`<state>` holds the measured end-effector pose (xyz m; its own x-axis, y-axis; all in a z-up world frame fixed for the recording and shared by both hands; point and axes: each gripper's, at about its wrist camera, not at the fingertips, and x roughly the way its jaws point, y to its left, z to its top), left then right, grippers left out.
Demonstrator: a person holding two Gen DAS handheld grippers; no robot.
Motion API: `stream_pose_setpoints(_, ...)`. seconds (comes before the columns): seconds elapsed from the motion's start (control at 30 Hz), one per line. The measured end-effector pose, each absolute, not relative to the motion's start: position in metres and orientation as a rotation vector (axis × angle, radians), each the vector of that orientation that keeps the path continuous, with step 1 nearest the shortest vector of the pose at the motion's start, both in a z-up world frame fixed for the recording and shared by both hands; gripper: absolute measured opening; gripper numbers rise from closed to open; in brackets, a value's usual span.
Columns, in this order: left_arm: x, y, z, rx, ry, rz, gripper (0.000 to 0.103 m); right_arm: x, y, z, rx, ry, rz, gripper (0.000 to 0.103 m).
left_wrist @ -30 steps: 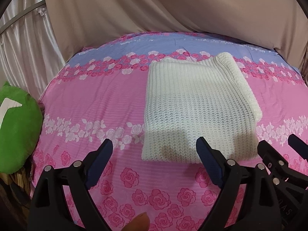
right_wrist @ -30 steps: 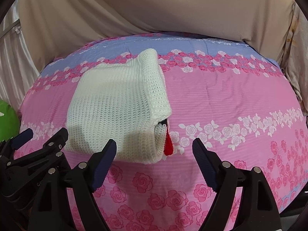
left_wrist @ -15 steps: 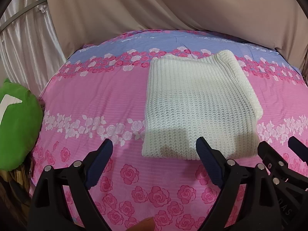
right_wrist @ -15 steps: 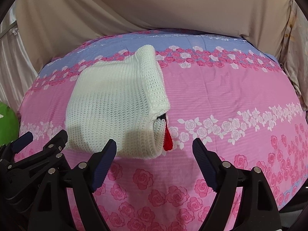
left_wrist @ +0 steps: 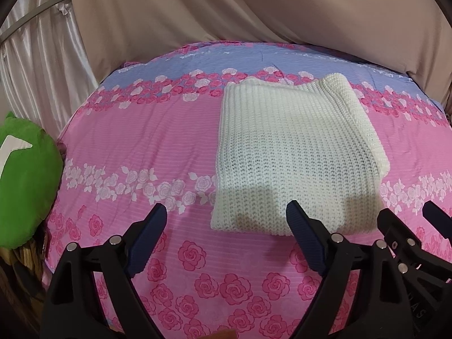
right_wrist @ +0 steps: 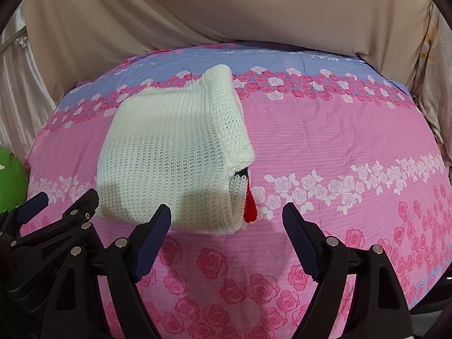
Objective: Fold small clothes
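With both the left gripper (left_wrist: 226, 227) and right gripper (right_wrist: 226, 226) released near the folded white knit (left_wrist: 293, 155), neaten its loose right edge on the bed (left_wrist: 147, 147).

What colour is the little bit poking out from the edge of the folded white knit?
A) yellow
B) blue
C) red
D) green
C: in the right wrist view a small red piece sticks out from the near right corner of the knit, just below a dark patch between its layers.
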<state>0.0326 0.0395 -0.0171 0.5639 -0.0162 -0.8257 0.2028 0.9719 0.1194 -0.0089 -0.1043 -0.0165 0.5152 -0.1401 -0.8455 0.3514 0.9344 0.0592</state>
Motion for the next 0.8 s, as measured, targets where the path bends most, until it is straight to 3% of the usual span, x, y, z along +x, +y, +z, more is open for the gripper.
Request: stream_pose_setpoints(0.8, 0.0408, 0.0381, -0.0235, 0.206, 0.986, -0.127, 0.083, -0.0034, -0.1035, -0.0186, 0.220, 0.997, -0.302, 0.079)
